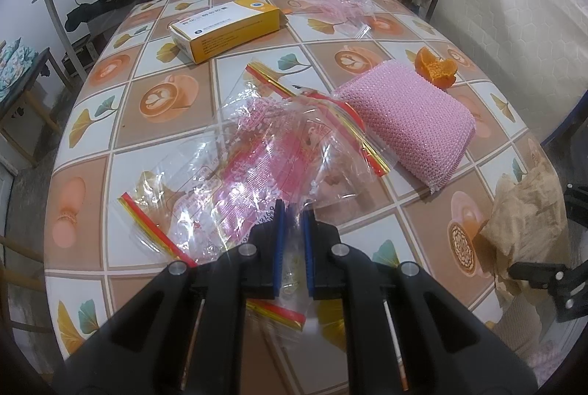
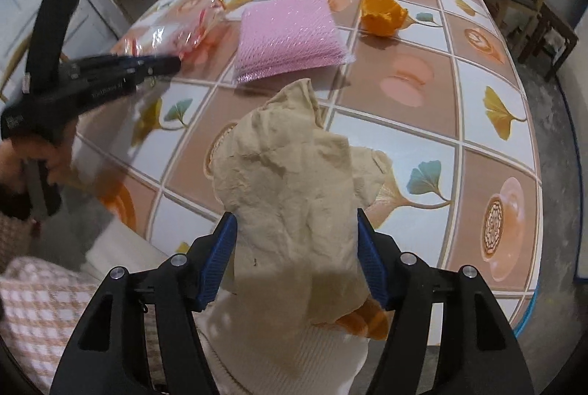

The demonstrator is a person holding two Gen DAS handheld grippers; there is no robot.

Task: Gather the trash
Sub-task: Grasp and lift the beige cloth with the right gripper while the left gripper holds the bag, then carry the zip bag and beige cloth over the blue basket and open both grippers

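Trash collection early. My left claw [image 1: 293, 211] is pinched shut on the clear plastic bag [image 1: 257, 152]. My right claw [image 2: 296, 229] stands open around the crumpled brown paper [image 2: 294, 189] at the counter [image 2: 488, 137] edge, pads not pressing. Orange peel [image 2: 382, 14] and far wrapper [image 1: 330, 5] remain.

The print on the yellow box [image 1: 226, 27] is too small to read. The clear plastic bag [image 1: 257, 152] runs under the left gripper [image 1: 293, 211], so its near end is hidden. At the right edge of the left view, the beige paper [image 1: 525, 215] is cut off and partly covered by black gripper parts. In the right view this crumpled paper [image 2: 294, 196] hides the table [image 2: 422, 145] beneath it, and an orange scrap [image 2: 367, 323] peeks from under it. The left gripper [image 2: 172, 64] there is blurred.
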